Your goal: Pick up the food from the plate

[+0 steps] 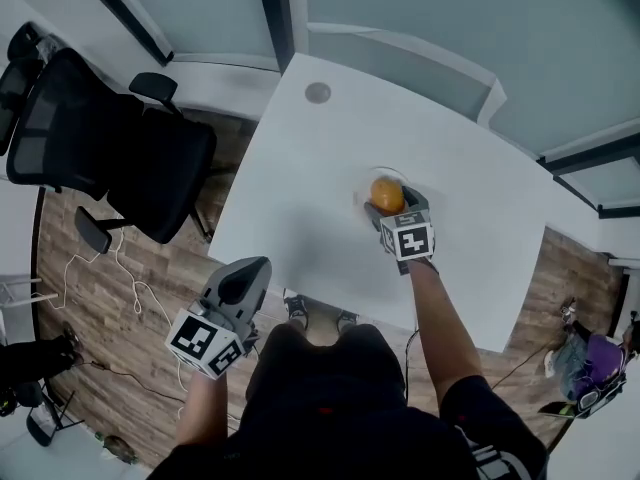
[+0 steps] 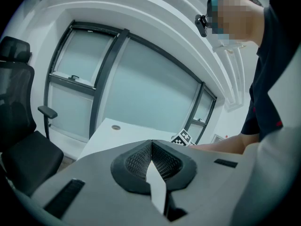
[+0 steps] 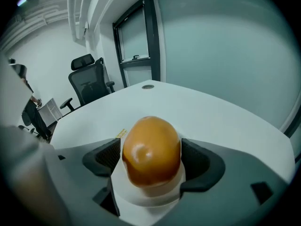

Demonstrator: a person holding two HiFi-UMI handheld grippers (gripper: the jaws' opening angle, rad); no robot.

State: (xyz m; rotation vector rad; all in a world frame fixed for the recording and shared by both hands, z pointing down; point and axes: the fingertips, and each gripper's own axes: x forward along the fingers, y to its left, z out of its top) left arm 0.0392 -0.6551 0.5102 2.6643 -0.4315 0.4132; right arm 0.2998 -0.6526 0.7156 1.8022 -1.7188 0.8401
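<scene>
A round, glossy orange-brown piece of food (image 1: pixel 387 194) (image 3: pixel 151 149) sits on a small white plate (image 1: pixel 359 201) (image 3: pixel 149 199) on the white table (image 1: pixel 300 168). My right gripper (image 1: pixel 393 205) (image 3: pixel 151 158) is down at the plate and open, one dark pad on each side of the food and very close to it. The food still rests on the plate. Off the table's near edge, low at the left, my left gripper (image 1: pixel 247 270) (image 2: pixel 151 145) is held in the air, shut with nothing in it.
A black office chair (image 1: pixel 110 148) stands left of the table on the wooden floor. A round cable grommet (image 1: pixel 318 92) lies near the table's far corner. Glass walls with dark frames run behind the table. Cables lie on the floor at the left.
</scene>
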